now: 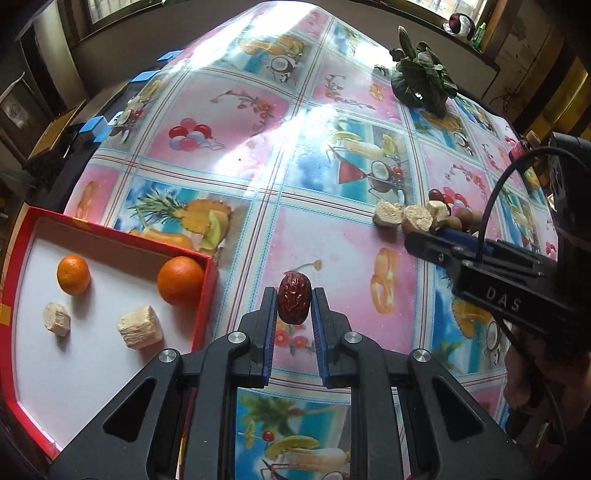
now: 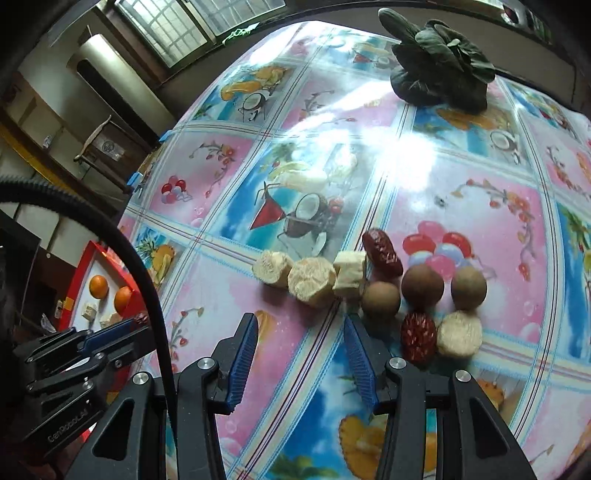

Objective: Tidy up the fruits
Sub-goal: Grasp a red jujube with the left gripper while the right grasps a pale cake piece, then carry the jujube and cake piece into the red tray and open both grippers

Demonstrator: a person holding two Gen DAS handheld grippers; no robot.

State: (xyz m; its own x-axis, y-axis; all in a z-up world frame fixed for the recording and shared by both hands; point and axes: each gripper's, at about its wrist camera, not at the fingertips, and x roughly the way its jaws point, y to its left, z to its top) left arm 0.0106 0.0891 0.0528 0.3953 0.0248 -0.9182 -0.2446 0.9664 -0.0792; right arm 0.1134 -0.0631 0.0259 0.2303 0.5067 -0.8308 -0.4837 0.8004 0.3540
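The left gripper's fingers point(image 1: 294, 308) pinch a red date point(image 1: 294, 301); the right gripper's fingers point(image 2: 300, 326) stand spread, empty, just short of the banana chunks point(image 2: 311, 281).

- A glossy tablecloth point(image 1: 236, 155), printed with fruit and cocktail pictures, is covering the table and reflecting window glare.
- A dark leafy green vegetable point(image 2: 439, 59) is lying near its far edge.
- A green bottle point(image 1: 479, 34) is standing on the windowsill.

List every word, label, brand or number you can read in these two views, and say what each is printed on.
"DAS": on the black body of the right tongs, seen from the left wrist view.
"CenRobotAI", or close to it; the last letters are unclear: on the black body of the left tongs, seen from the right wrist view.
Round sign on the background furniture: too small to read.
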